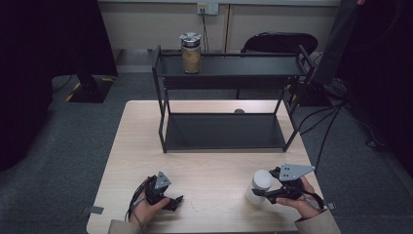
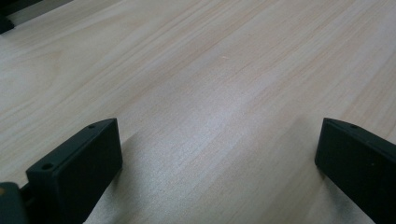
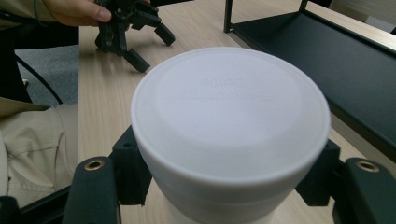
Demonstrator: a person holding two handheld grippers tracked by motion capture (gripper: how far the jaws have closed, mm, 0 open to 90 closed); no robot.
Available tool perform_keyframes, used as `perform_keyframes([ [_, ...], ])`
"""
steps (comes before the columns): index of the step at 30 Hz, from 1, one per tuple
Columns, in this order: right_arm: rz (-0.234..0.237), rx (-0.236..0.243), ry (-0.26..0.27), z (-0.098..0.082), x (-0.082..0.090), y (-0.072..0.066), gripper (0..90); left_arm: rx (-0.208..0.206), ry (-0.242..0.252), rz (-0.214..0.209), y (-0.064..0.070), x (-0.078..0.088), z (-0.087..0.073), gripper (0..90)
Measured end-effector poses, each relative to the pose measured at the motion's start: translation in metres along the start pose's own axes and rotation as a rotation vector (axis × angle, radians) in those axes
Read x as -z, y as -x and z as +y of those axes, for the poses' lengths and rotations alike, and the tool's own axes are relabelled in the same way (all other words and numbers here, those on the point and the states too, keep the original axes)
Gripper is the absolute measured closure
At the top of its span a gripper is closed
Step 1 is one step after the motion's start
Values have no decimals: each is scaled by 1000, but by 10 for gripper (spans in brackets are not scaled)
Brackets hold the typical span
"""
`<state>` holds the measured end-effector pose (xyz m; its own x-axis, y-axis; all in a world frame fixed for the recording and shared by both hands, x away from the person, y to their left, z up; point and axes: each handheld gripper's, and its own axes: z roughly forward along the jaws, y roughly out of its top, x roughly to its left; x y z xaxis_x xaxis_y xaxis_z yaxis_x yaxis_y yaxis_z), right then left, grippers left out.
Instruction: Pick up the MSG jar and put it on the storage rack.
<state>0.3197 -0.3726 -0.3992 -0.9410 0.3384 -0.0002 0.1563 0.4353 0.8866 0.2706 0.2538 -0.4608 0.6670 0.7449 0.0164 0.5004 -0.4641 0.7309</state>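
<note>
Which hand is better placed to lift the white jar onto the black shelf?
Right: the right gripper is already shut on the white jar. The left gripper rests open, nothing between its jaws.

Grey carpet floor (image 1: 73, 146), beige wall (image 1: 146, 29), dim light.

The high view is dimly lit, its corners lost in darkness; soft glare is seen on the wooden table (image 2: 210, 93); the near white lid (image 3: 231, 116) is slightly blurred.
</note>
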Motion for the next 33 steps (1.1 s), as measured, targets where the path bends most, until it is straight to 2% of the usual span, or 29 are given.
perform_keyframes([
  [15,-5,-3,-11,40,4,13,341,1,0,1,0,0,0,0],
  [24,-9,-10,6,62,6,20,341,1,0,1,0,0,0,0],
  [33,-15,-11,-1,93,10,29,341,9,6,1,1,-1,-1,0],
])
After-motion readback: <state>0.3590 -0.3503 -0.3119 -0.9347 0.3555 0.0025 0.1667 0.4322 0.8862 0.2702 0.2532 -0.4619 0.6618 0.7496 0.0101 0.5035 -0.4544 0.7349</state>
